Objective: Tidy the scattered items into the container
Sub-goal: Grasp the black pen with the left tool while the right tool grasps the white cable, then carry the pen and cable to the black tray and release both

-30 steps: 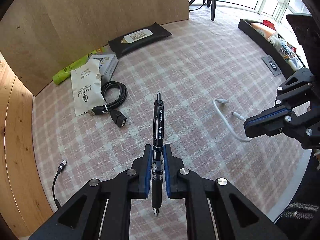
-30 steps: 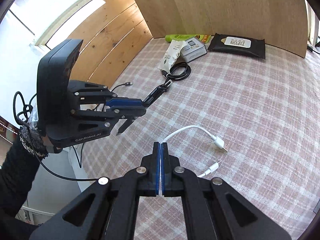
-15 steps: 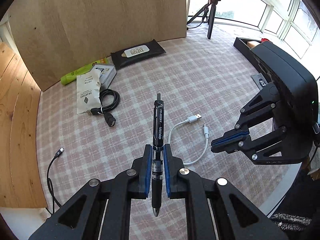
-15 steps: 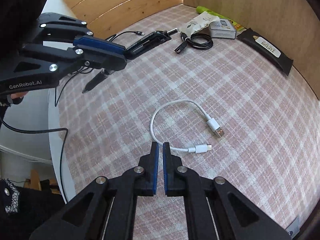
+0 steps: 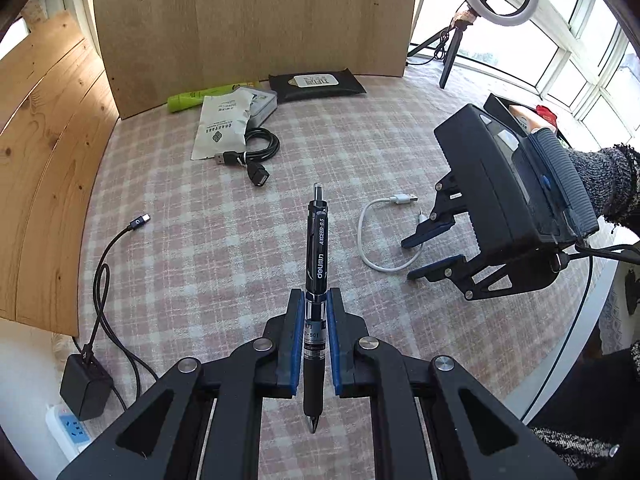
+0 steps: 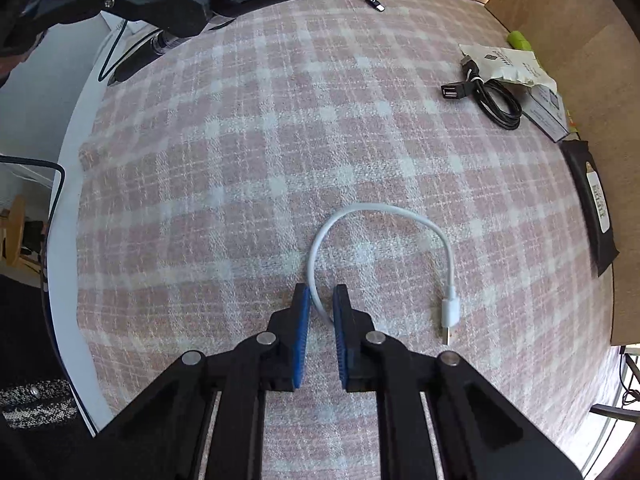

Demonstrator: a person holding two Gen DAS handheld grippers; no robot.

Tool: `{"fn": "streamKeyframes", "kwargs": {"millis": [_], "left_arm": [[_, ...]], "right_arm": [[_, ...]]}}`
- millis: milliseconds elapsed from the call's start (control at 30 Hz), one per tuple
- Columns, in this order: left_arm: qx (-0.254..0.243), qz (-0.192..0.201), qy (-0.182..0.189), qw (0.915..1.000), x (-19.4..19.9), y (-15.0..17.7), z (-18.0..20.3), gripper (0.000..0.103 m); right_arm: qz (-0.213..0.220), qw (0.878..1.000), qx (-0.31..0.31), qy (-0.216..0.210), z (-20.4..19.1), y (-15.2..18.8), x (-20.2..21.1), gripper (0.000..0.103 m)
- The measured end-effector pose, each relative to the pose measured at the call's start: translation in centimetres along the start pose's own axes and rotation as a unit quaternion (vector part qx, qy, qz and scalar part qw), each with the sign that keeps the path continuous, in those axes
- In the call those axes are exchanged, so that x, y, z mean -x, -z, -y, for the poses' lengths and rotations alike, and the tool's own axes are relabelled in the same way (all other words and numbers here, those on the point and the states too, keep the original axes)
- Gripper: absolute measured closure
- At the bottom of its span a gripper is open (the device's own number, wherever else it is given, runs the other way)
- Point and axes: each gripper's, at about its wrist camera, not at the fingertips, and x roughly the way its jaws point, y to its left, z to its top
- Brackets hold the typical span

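The right claw (image 6: 321, 334) has swung down over the short white charging cable (image 6: 384, 220) on the pink-checked table (image 6: 240, 160). Its jaws, clenched a moment ago, now stand slightly parted astride the cable's near end, not yet pressing it, so a pick-up looks imminent. The left claw (image 5: 314, 344) still grasps the black click pen (image 5: 316, 280), printed "deli" and "AXCEED-0.5". Far off lies a black wipes pack (image 5: 316, 85) with an unreadable label. The black container (image 5: 516, 110) sits at the far right, partly hidden.
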Motion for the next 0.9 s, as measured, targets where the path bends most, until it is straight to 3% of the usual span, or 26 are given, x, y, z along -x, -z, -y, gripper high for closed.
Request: {"fn": "streamKeyframes", "kwargs": {"millis": [100, 200, 267, 433, 567, 667, 800, 900], "left_arm": [[0.009, 0.005, -0.001, 0.9999, 0.3, -0.2, 0.2, 0.093], [0.021, 0.008, 0.001, 0.9998, 0.4, -0.7, 0.7, 0.093], [0.023, 0.016, 0.011, 0.9996, 0.5, -1.4, 1.6, 0.093], [0.011, 0.034, 0.03, 0.9989, 0.3, -4.3, 5.5, 0.093], [-0.003, 0.048, 0.061, 0.997, 0.1, -7.3, 9.6, 0.093], [-0.024, 0.056, 0.092, 0.9939, -0.2, -9.8, 13.8, 0.093], [-0.076, 0.063, 0.128, 0.9869, -0.6, -13.0, 21.1, 0.093], [-0.107, 0.07, 0.167, 0.9776, -0.8, -15.1, 26.9, 0.093]], "right_arm": [[0.044, 0.997, -0.047, -0.034, 1.5, 0.4, 1.6, 0.099], [0.103, 0.986, -0.11, -0.066, 3.1, 1.5, 4.2, 0.099], [0.15, 0.97, -0.165, -0.096, 4.5, 3.1, 6.3, 0.099], [0.249, 0.914, -0.284, -0.146, 6.5, 8.9, 10.7, 0.099], [0.302, 0.88, -0.343, -0.126, 6.7, 14.4, 14.8, 0.099], [0.324, 0.863, -0.377, -0.091, 7.9, 19.2, 18.2, 0.099], [0.333, 0.839, -0.429, -0.04, 8.9, 27.4, 21.8, 0.099], [0.336, 0.813, -0.476, 0.006, 9.5, 34.7, 24.3, 0.099]]}}
